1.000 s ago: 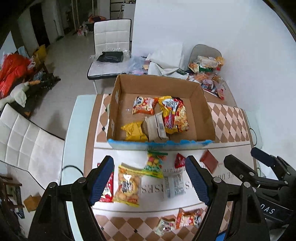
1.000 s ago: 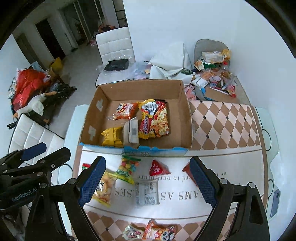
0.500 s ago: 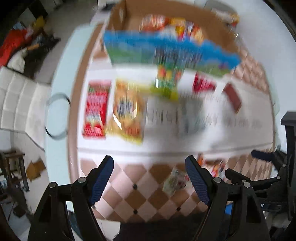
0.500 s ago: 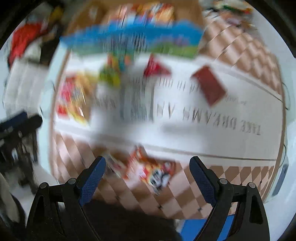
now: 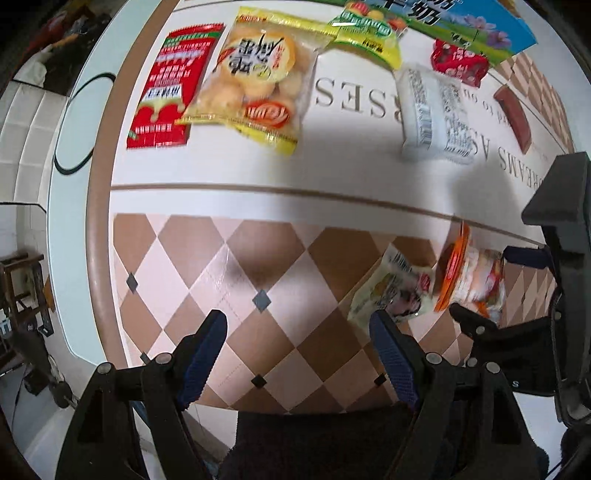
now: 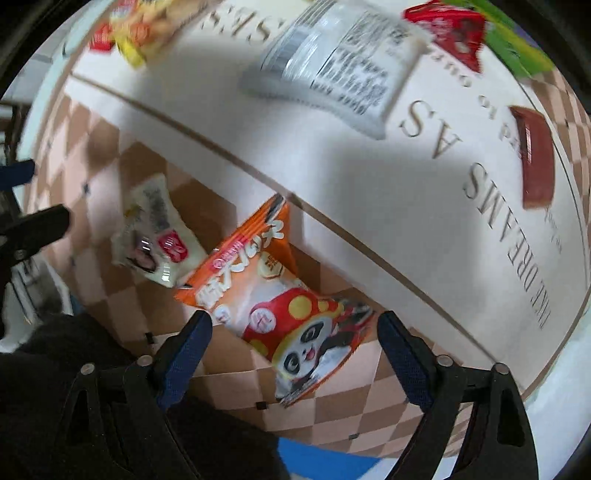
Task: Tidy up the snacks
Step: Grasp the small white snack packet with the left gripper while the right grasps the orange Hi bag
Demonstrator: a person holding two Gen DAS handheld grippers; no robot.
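Note:
An orange panda snack packet (image 6: 273, 295) lies on the checkered tablecloth (image 6: 229, 362) between the fingers of my right gripper (image 6: 293, 343). Its jaws are closing and the pads stand clear of the packet. A small white packet (image 6: 155, 236) lies just left of the orange one. My left gripper (image 5: 299, 350) hangs open over bare checkered cloth (image 5: 258, 258), with nothing between its fingers. The small white packet (image 5: 391, 291) and the orange packet (image 5: 465, 277) lie off its right finger. The right gripper's finger (image 5: 476, 328) shows beside that packet.
Farther back on the white lettered cloth lie a red packet (image 5: 171, 85), a yellow biscuit bag (image 5: 255, 74), a green-yellow candy bag (image 5: 369, 33), a white barcode packet (image 5: 436, 114), a small red packet (image 5: 460, 62) and a brown packet (image 5: 513, 118). The box's blue-green flap (image 5: 472, 26) shows behind them.
Both grippers have dropped from high above the box to low over the table's near edge and tipped downward. The box has slid out of view; the orange packet now lies between the right fingers.

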